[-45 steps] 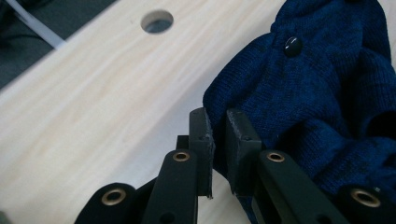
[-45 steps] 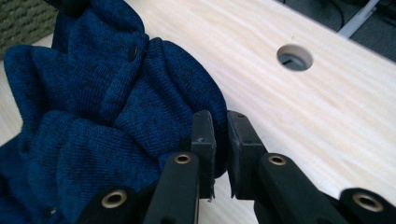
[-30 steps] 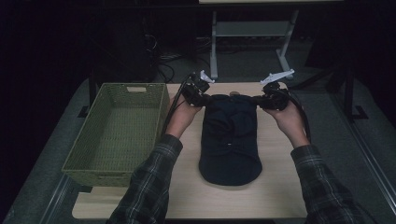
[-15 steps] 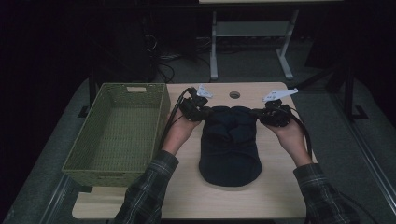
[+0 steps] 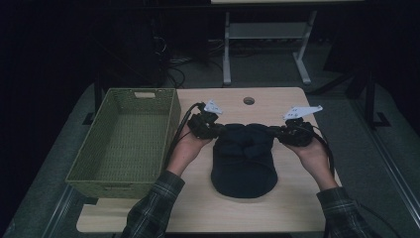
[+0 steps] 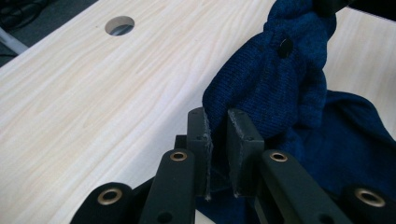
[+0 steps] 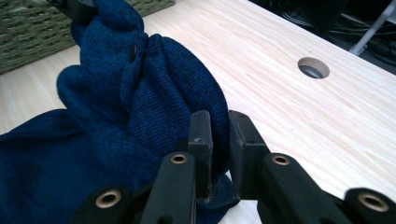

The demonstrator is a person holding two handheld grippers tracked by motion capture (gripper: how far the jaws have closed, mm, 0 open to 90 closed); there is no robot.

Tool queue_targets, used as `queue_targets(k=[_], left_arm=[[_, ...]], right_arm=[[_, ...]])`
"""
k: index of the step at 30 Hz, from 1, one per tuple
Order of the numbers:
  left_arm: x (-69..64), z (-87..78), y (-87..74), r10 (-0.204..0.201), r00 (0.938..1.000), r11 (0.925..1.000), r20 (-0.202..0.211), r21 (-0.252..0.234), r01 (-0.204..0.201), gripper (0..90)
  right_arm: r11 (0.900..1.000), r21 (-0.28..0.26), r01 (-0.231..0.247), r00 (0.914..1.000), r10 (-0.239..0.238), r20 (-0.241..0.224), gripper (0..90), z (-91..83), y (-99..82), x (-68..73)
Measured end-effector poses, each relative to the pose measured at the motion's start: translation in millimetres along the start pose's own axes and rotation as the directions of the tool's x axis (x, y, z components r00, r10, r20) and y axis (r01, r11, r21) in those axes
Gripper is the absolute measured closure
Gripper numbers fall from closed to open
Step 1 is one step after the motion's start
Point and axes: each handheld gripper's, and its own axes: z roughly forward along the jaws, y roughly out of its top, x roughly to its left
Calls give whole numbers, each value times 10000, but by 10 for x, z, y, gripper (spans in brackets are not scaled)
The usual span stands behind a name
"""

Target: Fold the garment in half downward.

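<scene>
Left gripper (image 6: 217, 135): jaws nearly together, pinching a fold of the dark blue knitted garment (image 5: 243, 158); cloth seen caught between the pads (image 6: 200, 140) in the left gripper view; right gripper (image 7: 219, 140): likewise narrowed on an edge of the same knit, fabric bunched between its pads (image 7: 201, 140). From above, left gripper (image 5: 204, 126) at the garment's far left corner, right gripper (image 5: 294, 133) at its far right corner, each borne by a hand (image 5: 185, 151) in a plaid sleeve (image 5: 148, 213); far edge of the cloth lifted and gathered between the two grips, a small dark button (image 6: 285, 45) showing on the raised bunch. Garment lay near the middle of the wooden table (image 5: 198, 213), its rounded near end flat on the top and toward the near edge, its far end drawn back over itself; round cable hole (image 5: 248, 100) beyond it near the far edge. Green woven basket (image 5: 124, 144) stood along the table's left edge, apparently with nothing inside, apart from the garment.

Judged as mid-fold: far edge being carried over the body of the garment toward the near edge. Next move would call for both grips kept firm and level, brought forward together so the fold lands square; then release; slipping cloth or uneven travel would skew the fold.
</scene>
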Motion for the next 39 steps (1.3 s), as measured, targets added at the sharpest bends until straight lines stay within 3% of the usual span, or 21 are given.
queue_targets(k=[23, 32, 39], left_arm=[[-262, -74, -334, -283, 9943, 9995, 1032, 142, 270, 800], [-405, -69, -568, -278, 9864, 9974, 1619, 702, 166, 796], [-527, -74, -682, -231, 9841, 9959, 1762, 906, 71, 794]], right_arm=[[9998, -41, 196, 9975, -198, -673, 783, -160, -354, 318], [9991, 333, 273, 9919, -229, -1250, 764, -148, -618, 516], [9985, 475, 253, 9893, -181, -1447, 748, -178, -770, 634]])
